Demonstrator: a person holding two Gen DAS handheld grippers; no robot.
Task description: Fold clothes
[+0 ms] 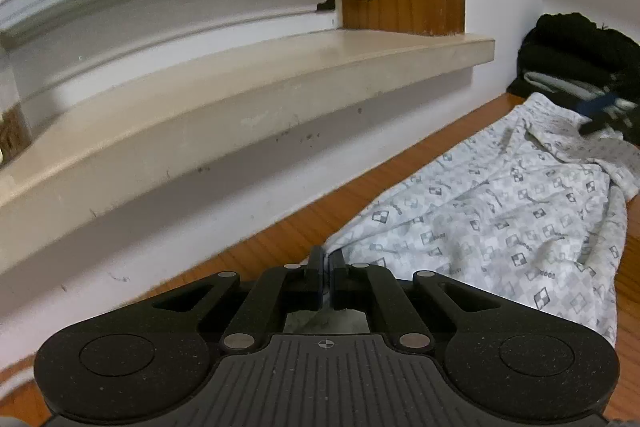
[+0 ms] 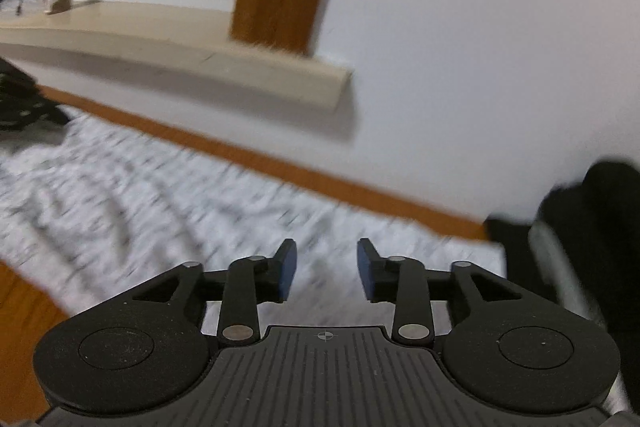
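The wooden worktop runs along the white wall under a pale window sill, and spread on it lies the one garment I am working on: a white patterned garment with small grey checkered squares. It reaches from just in front of my left claw to the far corner, rumpled and creased, with one edge turned over near its far end. I judge the folding barely begun: no neat crease shows, the cloth is laid out rather than squared, and every fold is yet to be made.

In the far corner sits a dark pile of clothes, black with some pale stripes; whether it is already folded I cannot tell. So I count one light garment spread out and one dark heap, whose number of pieces I cannot make out.

My left claw is pinched tight on the near corner of the patterned garment, cloth caught between the pads. My right claw hangs over the other end of the same cloth, jaws partway apart and empty, the picture blurred. From the left view it shows small and dark at the garment's far edge.
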